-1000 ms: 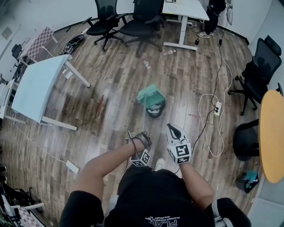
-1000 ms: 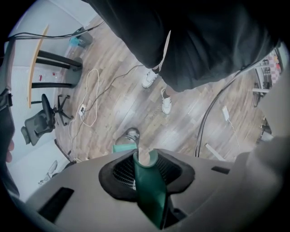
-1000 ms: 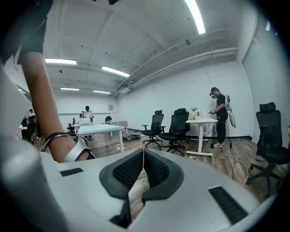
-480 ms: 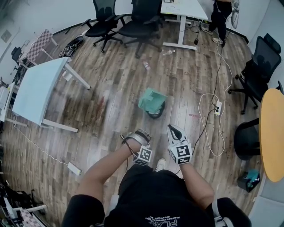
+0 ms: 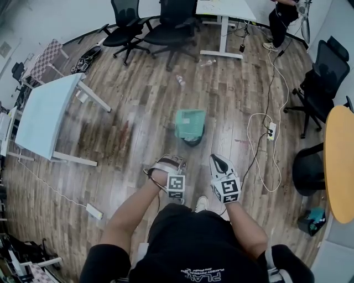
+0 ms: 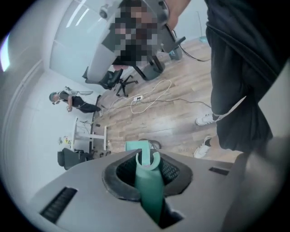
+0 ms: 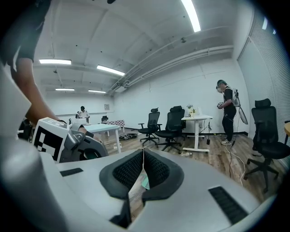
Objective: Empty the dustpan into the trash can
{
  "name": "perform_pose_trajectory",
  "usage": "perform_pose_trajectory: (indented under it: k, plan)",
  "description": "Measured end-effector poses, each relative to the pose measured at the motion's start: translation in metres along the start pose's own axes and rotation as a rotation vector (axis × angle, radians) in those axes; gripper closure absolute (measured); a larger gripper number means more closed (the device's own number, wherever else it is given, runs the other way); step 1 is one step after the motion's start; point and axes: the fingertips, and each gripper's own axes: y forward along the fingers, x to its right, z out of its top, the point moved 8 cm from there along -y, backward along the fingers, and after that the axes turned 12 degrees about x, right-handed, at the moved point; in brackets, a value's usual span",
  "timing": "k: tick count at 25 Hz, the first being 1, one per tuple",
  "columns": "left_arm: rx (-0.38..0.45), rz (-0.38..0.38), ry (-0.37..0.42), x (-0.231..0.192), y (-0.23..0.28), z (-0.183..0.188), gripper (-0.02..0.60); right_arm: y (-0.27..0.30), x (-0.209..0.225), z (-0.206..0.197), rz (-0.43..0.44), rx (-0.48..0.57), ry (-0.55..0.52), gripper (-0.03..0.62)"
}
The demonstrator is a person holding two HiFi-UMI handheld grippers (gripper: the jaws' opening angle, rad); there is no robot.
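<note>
On the wooden floor (image 5: 138, 110) near the middle of the room, one teal-green plastic dustpan (image 5: 189, 122) hangs over a single round black trash can (image 5: 193, 140). From the head view its pan covers the can's far rim. The pan is a flat, squarish scoop with fine ridges across its face. Its handle (image 6: 149, 190) is the same teal and has a C-shaped clip just past the pads. No brand or label can be read on the dustpan or the can.

The left gripper (image 6: 148, 159) is clamped on that handle. Its jaws have just been closing with the handle between them, and the black pads now press on it from both sides. The right gripper (image 7: 143, 154) sits beside it and holds nothing, its pads meeting at the tips. Each gripper carries one cube of black-and-white square markers. The only writing is pale print on the person's dark shirt (image 5: 204, 274), which is too small to read.

Around the floor's edges stand three tables:
- a pale one (image 5: 44, 110) at the left
- a white desk (image 5: 224, 10) at the far edge
- a round wood-coloured one (image 5: 340, 166) at the right

At least three black office chairs show, two (image 5: 127, 25) (image 5: 174, 25) at the far edge and one (image 5: 323, 77) on the right. One white cable (image 5: 260, 155) loops from a power strip (image 5: 271, 132), and two small bottles (image 5: 181, 80) (image 5: 207, 63) lie beyond the can. A second person (image 5: 282, 19) stands at the far right corner.
</note>
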Motion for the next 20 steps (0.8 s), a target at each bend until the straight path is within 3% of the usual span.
perform_pose_trajectory:
  k: [8,13,20]
  plan:
    - [0.035,0.147,-0.289,-0.034,-0.015,-0.026,0.509,0.008,0.007,0.001,0.005,-0.004,0.006,0.569]
    - [0.060,0.206,-0.417,-0.043,-0.023,-0.041,0.509,0.017,0.007,0.000,0.015,-0.006,0.010,0.569]
    - [0.168,0.326,-0.866,-0.053,-0.040,-0.074,0.509,0.027,0.002,0.004,0.033,-0.004,0.004,0.569]
